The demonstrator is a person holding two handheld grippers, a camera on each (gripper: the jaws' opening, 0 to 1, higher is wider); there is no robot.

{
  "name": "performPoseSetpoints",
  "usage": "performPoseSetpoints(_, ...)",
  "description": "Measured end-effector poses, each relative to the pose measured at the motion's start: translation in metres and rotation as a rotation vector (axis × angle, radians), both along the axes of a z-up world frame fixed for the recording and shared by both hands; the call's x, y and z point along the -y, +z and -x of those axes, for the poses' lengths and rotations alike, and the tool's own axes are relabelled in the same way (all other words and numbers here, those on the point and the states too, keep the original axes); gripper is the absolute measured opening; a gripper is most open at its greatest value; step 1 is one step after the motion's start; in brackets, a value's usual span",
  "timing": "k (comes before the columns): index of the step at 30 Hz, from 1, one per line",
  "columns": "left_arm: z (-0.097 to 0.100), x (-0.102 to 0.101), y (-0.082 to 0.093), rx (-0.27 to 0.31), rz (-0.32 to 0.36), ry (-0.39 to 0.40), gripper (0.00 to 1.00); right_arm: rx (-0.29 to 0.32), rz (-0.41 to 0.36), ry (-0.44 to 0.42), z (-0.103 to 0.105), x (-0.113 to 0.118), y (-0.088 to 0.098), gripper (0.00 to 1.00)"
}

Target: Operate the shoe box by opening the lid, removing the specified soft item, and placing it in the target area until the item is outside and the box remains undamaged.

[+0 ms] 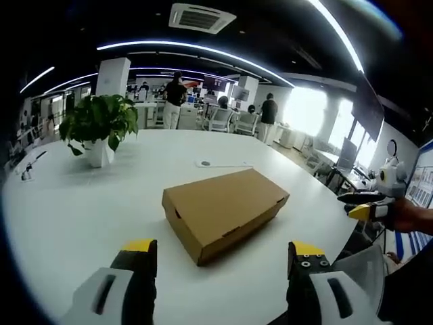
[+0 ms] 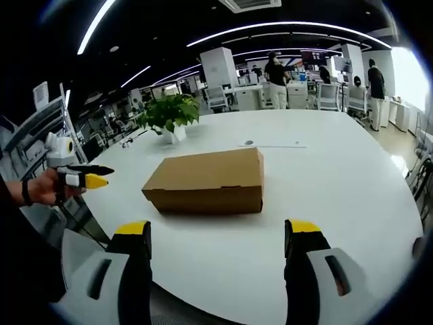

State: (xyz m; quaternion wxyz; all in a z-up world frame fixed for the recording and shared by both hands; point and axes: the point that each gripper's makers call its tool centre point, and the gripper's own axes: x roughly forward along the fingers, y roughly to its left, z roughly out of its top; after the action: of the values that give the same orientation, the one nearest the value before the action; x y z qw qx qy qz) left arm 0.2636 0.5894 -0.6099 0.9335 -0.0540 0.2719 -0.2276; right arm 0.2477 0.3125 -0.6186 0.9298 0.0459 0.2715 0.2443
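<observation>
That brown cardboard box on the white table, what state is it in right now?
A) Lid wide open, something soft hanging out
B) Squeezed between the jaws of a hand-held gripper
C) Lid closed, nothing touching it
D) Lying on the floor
C: the shoe box sits on the white table with its lid flat and shut, and both the left hand-held gripper and the right hand-held gripper are open, well short of it.

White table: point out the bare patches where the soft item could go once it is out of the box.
The table is bare between the shoe box and the far-side cable, and along the near edge before both grippers. It is more crowded by the potted plant.
</observation>
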Motion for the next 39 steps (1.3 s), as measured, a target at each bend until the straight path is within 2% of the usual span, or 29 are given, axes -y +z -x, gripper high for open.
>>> performPoseSetpoints(13, 0.0003, -0.0006, 0.007, 0.015, 0.003, 0.003, 0.81, 0.006, 0.006, -0.011, 0.0006, 0.0075, 0.0032, 0.76)
performPoseSetpoints(30, 0.0078, -0.0088, 0.0019, 0.001, -0.002, 0.021, 0.81, -0.005, -0.004, -0.012, 0.0019, 0.0035, -0.0023, 0.76)
performPoseSetpoints(39, 0.0054, -0.0053, 0.0017, -0.001, 0.0, 0.015, 0.81, -0.005, -0.012, -0.016, -0.0005, 0.0035, -0.0023, 0.76)
